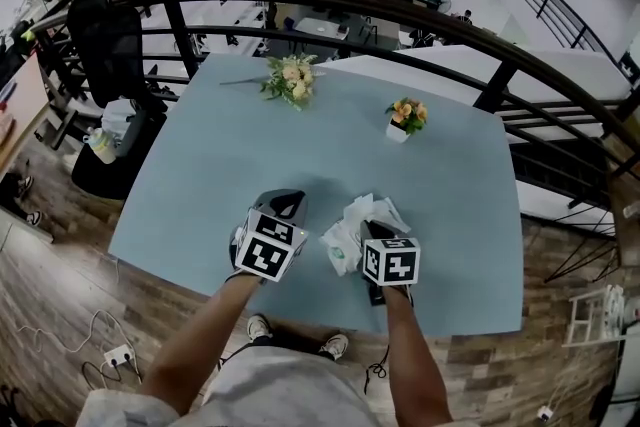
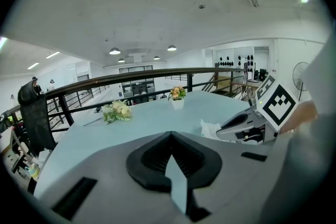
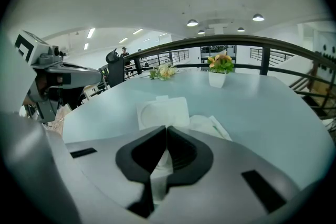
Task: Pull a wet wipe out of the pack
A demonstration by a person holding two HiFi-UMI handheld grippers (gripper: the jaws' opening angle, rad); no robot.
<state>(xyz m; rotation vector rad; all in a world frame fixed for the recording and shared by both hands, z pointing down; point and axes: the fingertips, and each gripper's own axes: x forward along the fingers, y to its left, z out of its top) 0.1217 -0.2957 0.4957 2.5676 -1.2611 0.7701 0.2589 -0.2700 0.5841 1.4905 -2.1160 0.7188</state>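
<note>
right gripper (image 3: 166, 128) is pinching the wet wipe (image 3: 160, 166) at the pack (image 3: 163, 112) mouth; left gripper (image 2: 169, 134) is sitting pressed shut beside the pack, not pinning it; pull is likely dragging the whole pack along

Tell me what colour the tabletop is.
Pale blue; the tabletop shows best in the head view.

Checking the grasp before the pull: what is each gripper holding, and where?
The right gripper has its jaws shut on the wet wipe, by its bunched end above the pack. The left gripper holds nothing.
</note>
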